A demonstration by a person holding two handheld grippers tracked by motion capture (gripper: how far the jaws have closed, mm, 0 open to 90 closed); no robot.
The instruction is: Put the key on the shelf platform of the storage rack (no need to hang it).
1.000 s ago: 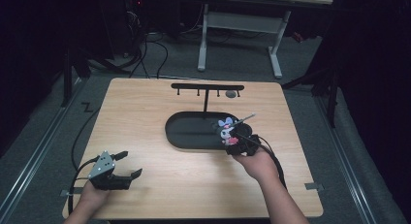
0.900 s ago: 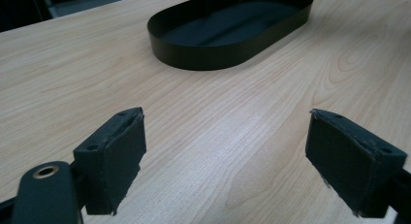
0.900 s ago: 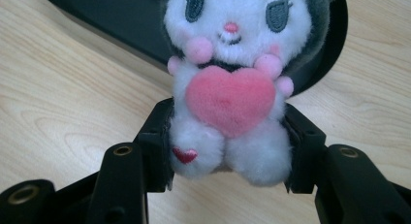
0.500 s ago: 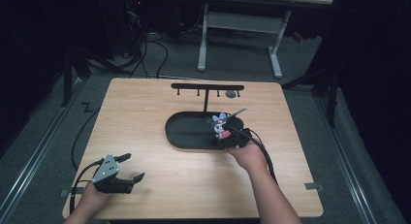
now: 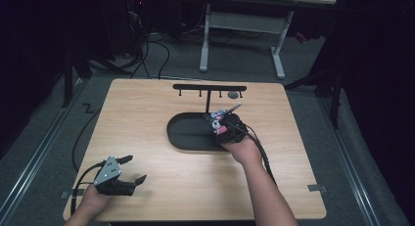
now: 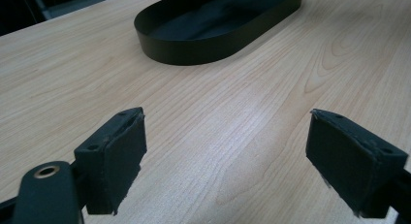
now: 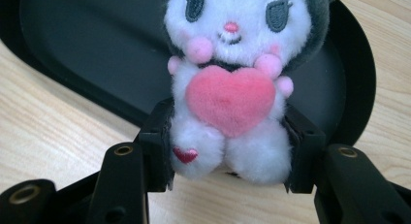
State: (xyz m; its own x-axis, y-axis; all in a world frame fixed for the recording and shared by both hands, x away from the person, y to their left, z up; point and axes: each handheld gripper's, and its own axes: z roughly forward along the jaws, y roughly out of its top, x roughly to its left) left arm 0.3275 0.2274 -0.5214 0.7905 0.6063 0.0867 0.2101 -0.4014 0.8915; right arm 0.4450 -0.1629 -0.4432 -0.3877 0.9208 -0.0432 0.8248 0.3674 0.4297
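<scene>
From the high view, the right tongs (image 5: 221, 123) are clamped on one small plush toy (image 5: 216, 121) and hang over the right end of the single black oval tray (image 5: 188, 135), the toy sitting between the jaws at their tips. The left tongs (image 5: 133, 168) rest near the front left corner of the desk (image 5: 147, 108), jaws spread wide with nothing between them — well apart from the tray and the toy. One black rack with small hooks (image 5: 209, 89) stands behind the tray. There are two tongs, one in each of the person's hands.

In the left gripper view, the left tongs (image 6: 228, 161) stand wide open over bare wood; both pads touch nothing. The tray (image 6: 218, 25) lies ahead of them, well off.

In the right gripper view, the right tongs (image 7: 228, 151) press on the lower body of the plush toy (image 7: 232, 83) from both sides. The toy is white with dark ears and a pink heart on its chest, upright and facing the camera. Behind it lies the tray (image 7: 87, 40) — the toy's upper half is over the tray's floor, while its feet are above the near rim and the desk (image 7: 48, 132).
</scene>
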